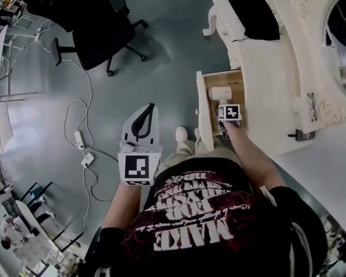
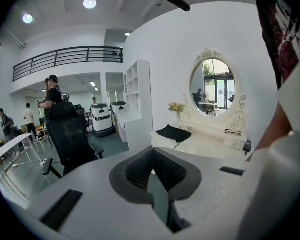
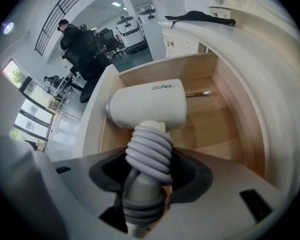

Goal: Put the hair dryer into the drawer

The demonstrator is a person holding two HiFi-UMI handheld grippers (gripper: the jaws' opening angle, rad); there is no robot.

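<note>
A white hair dryer (image 3: 150, 104) with its grey cord wound round the handle hangs just over the bottom of the open wooden drawer (image 3: 225, 114). My right gripper (image 3: 145, 169) is shut on that cord-wrapped handle and points steeply down. In the head view the hair dryer (image 1: 221, 93) lies inside the drawer (image 1: 208, 105) of the white dressing table, with the right gripper (image 1: 228, 119) right behind it. My left gripper (image 1: 140, 126) hangs over the grey floor to the left of the drawer, with its jaws shut and nothing in them. The left gripper (image 2: 154, 170) faces the dressing table.
A thin pen-like thing (image 3: 197, 93) lies at the back of the drawer. On the dressing table (image 1: 277, 68) are a black cloth (image 1: 252, 13) and glasses (image 1: 311, 107), beside an oval mirror (image 1: 343, 33). A black office chair (image 1: 98, 33) and power strips with cables (image 1: 81, 140) are on the floor at left.
</note>
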